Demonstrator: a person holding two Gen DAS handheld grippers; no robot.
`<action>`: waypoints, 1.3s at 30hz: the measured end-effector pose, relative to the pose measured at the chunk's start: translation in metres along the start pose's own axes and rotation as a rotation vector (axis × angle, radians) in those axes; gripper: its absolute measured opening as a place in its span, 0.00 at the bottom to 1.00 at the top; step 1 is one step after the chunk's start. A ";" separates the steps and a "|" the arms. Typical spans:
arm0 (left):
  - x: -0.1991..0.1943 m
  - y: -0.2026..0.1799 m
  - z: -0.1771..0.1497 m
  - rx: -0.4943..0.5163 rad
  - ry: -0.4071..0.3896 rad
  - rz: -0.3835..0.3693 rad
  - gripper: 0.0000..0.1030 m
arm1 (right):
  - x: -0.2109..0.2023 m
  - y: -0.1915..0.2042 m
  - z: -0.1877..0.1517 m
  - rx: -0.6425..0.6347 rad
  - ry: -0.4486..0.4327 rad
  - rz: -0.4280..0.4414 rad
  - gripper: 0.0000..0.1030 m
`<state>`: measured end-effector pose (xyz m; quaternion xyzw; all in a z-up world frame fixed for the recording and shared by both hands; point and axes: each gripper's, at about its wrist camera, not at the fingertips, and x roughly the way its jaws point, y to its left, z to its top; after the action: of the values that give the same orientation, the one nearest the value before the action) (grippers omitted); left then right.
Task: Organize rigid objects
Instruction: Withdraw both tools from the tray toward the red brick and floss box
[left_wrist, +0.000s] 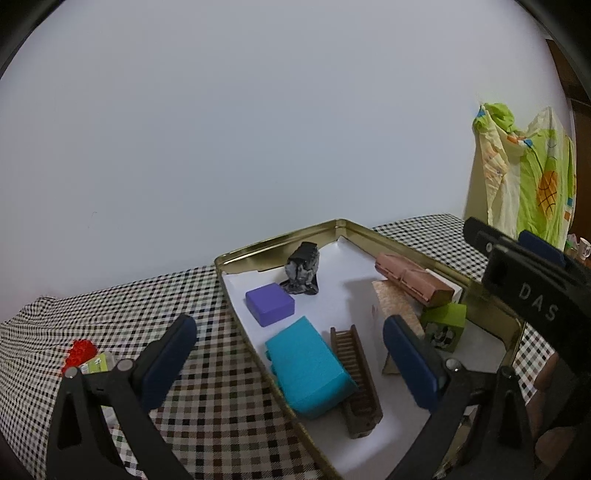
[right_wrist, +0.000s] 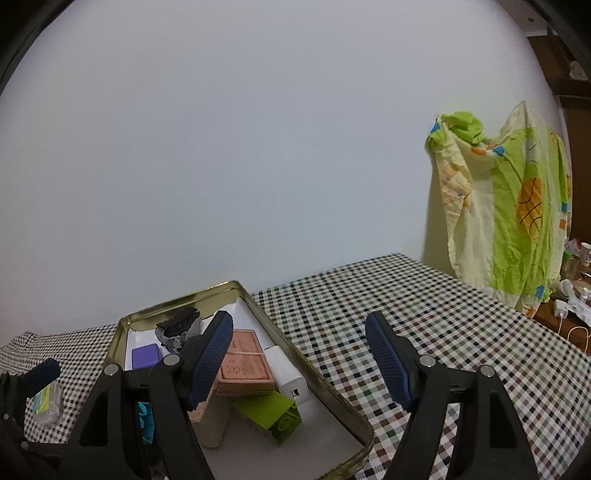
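Nearest the lens in each view are the two grippers. The left gripper (left_wrist: 290, 354) hangs with its jaws wide apart and nothing between them, one finger over the checked cloth, the other over the tin. The right gripper (right_wrist: 299, 360) is likewise spread and empty, its left finger over the tin and its right finger over the cloth beside it.

One surface (right_wrist: 424, 332) carries everything, covered by a checked cloth. One gold tin (left_wrist: 236, 295) lies on it, lined with white paper, and holds all the sorted pieces.

In the tin, from largest down: one teal block (left_wrist: 306, 365) lies along the left wall, with one brown comb-like piece (left_wrist: 356, 380) touching its right side. One pink slab (right_wrist: 243, 363) rests tilted on top of other pieces near the right wall, just beside one white box (right_wrist: 290, 374) that shows a small port on its end. One cork-faced block (left_wrist: 397, 306) stands partly behind the left gripper's right finger. One green cube (left_wrist: 443, 326) with a printed face sits under the slab. One purple block (left_wrist: 269, 304) lies flat near the far left corner, and one black crumpled lump (left_wrist: 303, 267) stands just behind it.

Outside the tin, on the cloth to the left, lie one red studded piece (left_wrist: 79, 352) and one small green-labelled packet (left_wrist: 98, 363), close together.

One green and yellow printed sheet (right_wrist: 509, 221) hangs at the right against the wall.
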<state>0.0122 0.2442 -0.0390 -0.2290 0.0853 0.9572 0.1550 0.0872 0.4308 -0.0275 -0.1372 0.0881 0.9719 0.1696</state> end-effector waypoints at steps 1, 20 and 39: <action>-0.001 0.001 0.000 -0.001 -0.002 0.002 0.99 | -0.003 0.002 -0.001 -0.004 -0.009 -0.004 0.74; -0.020 0.021 -0.010 -0.015 -0.010 0.006 0.99 | -0.030 0.026 -0.012 -0.045 -0.081 -0.064 0.74; -0.027 0.078 -0.025 -0.048 0.003 0.034 0.99 | -0.053 0.083 -0.029 -0.054 -0.086 0.013 0.74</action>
<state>0.0188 0.1585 -0.0414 -0.2326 0.0665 0.9611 0.1331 0.1128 0.3317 -0.0290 -0.0993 0.0554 0.9800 0.1631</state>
